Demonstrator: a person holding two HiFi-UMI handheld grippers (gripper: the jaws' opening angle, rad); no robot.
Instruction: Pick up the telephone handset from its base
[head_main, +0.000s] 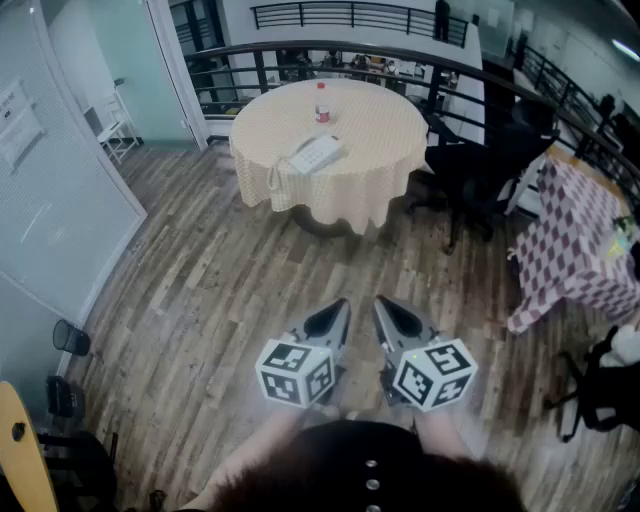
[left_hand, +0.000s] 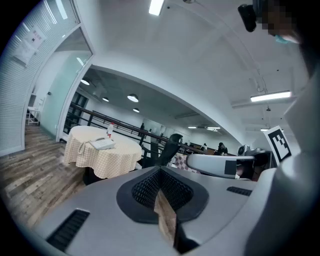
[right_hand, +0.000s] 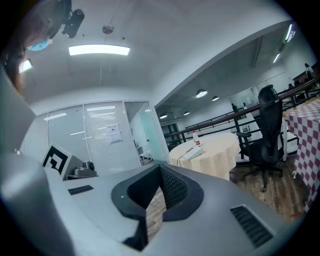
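A white telephone (head_main: 316, 153) with its handset resting on the base lies on a round table (head_main: 385, 150) under a cream checked cloth, far ahead of me. It also shows small in the left gripper view, telephone (left_hand: 102, 144), and in the right gripper view, telephone (right_hand: 192, 153). My left gripper (head_main: 338, 308) and right gripper (head_main: 385, 305) are held side by side close to my body, several steps short of the table. Both point toward it. The left gripper (left_hand: 161, 174) and the right gripper (right_hand: 160, 171) have their jaws together with nothing between them.
A red-capped bottle (head_main: 322, 103) stands behind the telephone. A black office chair (head_main: 480, 170) sits right of the table, with a purple checked table (head_main: 580, 240) further right. A glass wall (head_main: 60, 200) runs along the left. A dark railing (head_main: 400, 55) curves behind the table. Wood floor (head_main: 230, 290) stretches between.
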